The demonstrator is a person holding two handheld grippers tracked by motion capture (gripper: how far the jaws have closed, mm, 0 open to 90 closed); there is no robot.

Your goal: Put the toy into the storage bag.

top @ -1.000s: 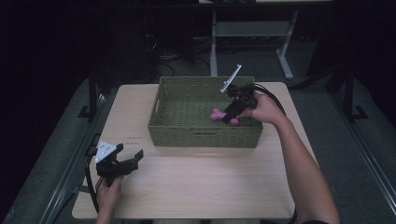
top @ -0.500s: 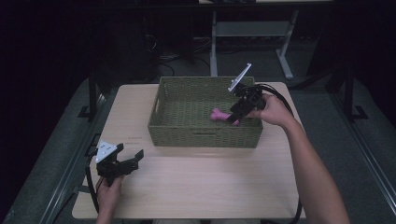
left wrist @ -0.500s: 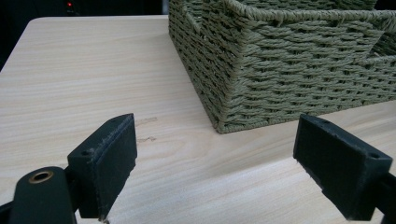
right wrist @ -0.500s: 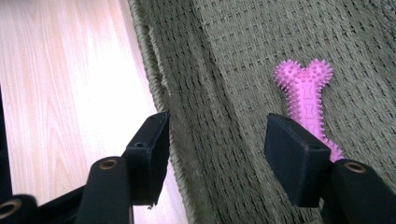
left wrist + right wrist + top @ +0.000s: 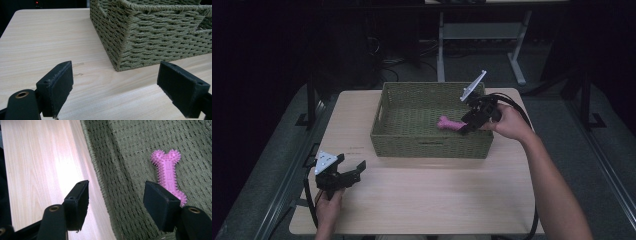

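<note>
1. At the 7 o'clock corner of the table (image 5: 427, 200), the left gripper (image 5: 354, 171) rests low over the wood in the person's left hand (image 5: 328, 210). Its jaws stand wide apart with nothing between them, and they point toward the basket's near corner.
2. Centre, toward 12 o'clock: the woven green basket (image 5: 432, 146) stands on the tabletop. The left gripper view shows the same basket (image 5: 150, 37) just ahead of the open jaws, apart from them.
3. Inside the basket, toward 3 o'clock: the pink spiked bone toy (image 5: 450, 124) lies flat on the woven floor. The right gripper view shows the bone toy (image 5: 168, 173) lying free, with one end passing behind the right-hand pad.
4. At 2 o'clock, over the basket's right rim: the right gripper (image 5: 468, 122) is held in the right hand (image 5: 507, 122). Its jaws have just been opening. They now stand partly apart, and no object is between the pads.
</note>
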